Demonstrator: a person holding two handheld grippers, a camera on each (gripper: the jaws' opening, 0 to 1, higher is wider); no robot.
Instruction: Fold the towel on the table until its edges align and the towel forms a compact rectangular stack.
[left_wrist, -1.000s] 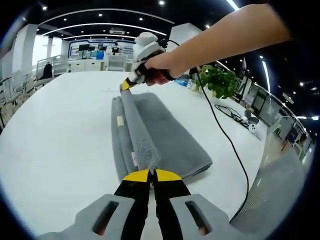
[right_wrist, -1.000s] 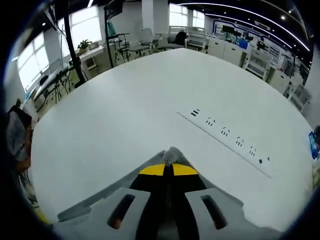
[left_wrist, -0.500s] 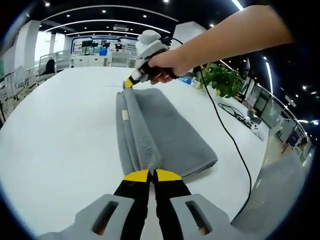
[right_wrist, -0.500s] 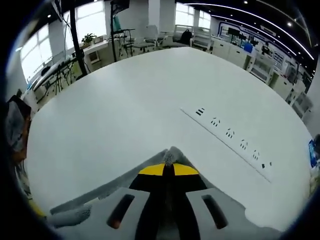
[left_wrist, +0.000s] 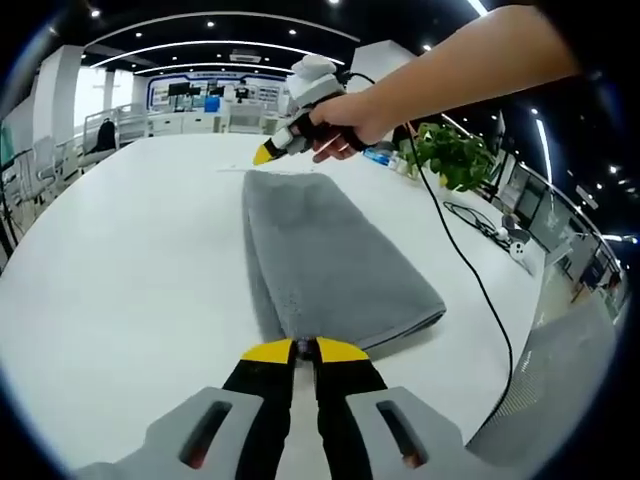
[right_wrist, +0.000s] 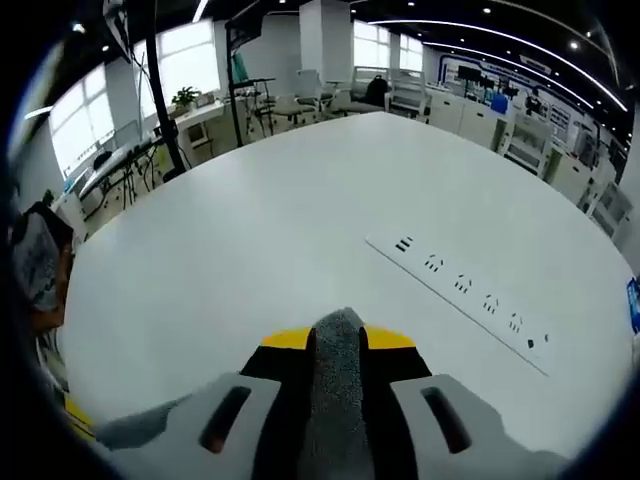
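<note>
While towel (left_wrist: 330, 265) lies folded, edges aligned (white table (left_wrist: 130, 260) around)

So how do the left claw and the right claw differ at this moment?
The left claw stands at the towel's near end, the right claw at its far end. The left claw's jaws are nearly together on the edge; the right claw's jaws stand apart with towel between. Both have yellow tips.

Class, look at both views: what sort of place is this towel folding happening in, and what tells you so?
Probably a large open-plan office or lab hall. The grey towel lies on a big white table with built-in power sockets, and rows of white desks stand under recessed ceiling lights.
</note>
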